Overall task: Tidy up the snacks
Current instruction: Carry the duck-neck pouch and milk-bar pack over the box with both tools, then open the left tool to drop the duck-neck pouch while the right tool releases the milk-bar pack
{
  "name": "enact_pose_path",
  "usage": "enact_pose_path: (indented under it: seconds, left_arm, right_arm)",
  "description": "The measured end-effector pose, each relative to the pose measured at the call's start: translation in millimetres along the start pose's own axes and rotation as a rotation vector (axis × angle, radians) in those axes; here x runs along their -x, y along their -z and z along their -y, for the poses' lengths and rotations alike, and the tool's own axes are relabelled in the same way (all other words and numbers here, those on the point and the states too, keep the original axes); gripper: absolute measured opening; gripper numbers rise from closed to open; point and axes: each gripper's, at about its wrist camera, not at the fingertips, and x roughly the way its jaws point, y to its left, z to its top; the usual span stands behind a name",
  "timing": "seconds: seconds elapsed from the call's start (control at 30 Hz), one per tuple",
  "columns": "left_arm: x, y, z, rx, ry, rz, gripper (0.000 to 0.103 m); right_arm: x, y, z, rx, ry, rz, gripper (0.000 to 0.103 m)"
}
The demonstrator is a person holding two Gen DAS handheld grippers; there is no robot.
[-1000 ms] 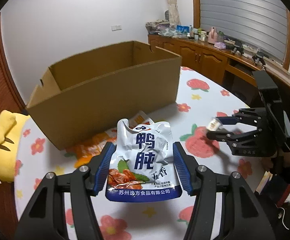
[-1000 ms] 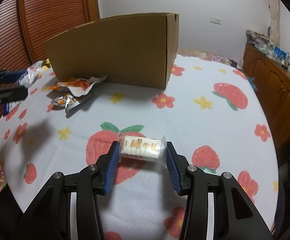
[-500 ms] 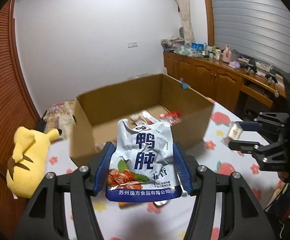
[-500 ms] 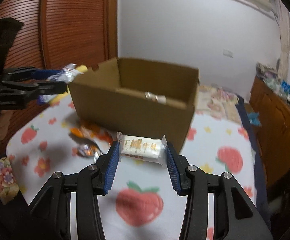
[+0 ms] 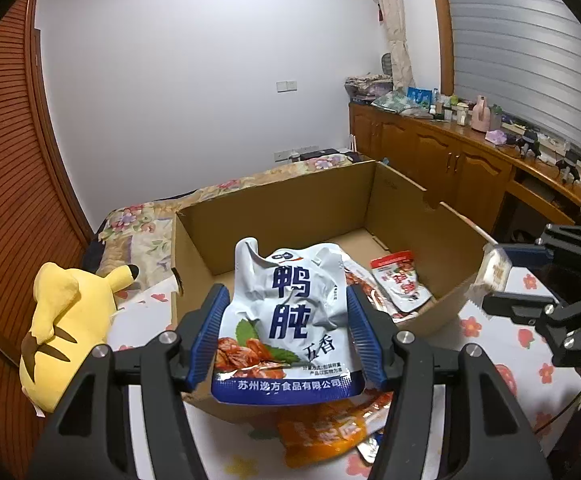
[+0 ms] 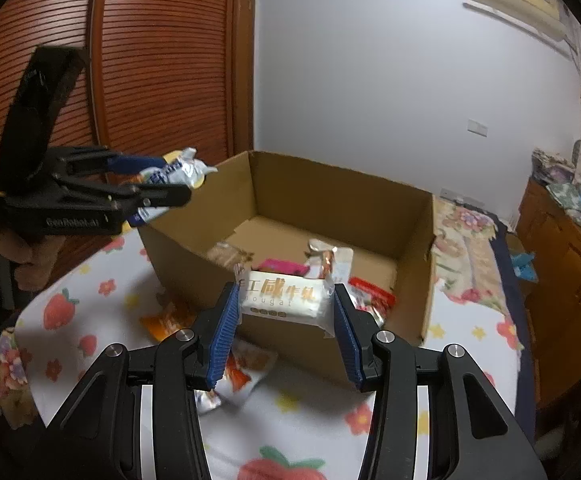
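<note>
Open cardboard box (image 5: 402, 216) on a table with a strawberry-and-flower cloth (image 6: 90, 300), flaps up, holding several snack packets on its floor: a red-and-white pouch (image 5: 400, 282) at the right, a pink packet (image 6: 284, 267) and a silvery one (image 6: 328, 258) near the middle, others too blurred to identify; orange packets (image 5: 322, 428) lie on the cloth outside the near wall; a yellow plush toy (image 5: 62, 320) sits left of the box. Left gripper (image 5: 286, 336) clamped on a white-and-blue pouch (image 5: 290, 320), held upright with its long axis vertical, above the near wall of the box; large blue characters read 鸭肫, smaller 五香, and the bottom band 苏州逸方食品有限公司. Right gripper (image 6: 286, 328) clamped on a small white nougat bar (image 6: 284, 298), long axis lying left to right between the pads, in front of the box's near wall; printed "nougat" beneath gold characters, apparently 咸牛轧.
</note>
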Motion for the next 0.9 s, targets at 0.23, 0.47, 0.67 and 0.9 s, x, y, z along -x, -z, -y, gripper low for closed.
enact_pose_path:
  seconds: [0.23,0.47,0.67,0.9]
  left_arm:
    - [-21.7,-3.6,-6.7,0.011,-0.006,-0.027,0.059]
    - [-37.1,-3.2,-7.2,0.018,0.010,-0.058,0.059]
    - [-38.1,-5.0,-10.4,0.027,0.008,-0.046,0.059]
    - [-27.6,-3.1,-17.3,0.051,0.019,-0.023,0.060]
  right_arm:
    - [-26.8,-20.1,3.3,-0.009,-0.005,-0.012,0.046]
    - [-50.9,-27.1,15.7,-0.043,-0.002,-0.054,0.046]
    - [-63.0,-31.1,23.1,-0.057,0.008,-0.078,0.047]
    - [-70.1,-40.9,31.9,-0.066,0.059,-0.088,0.048]
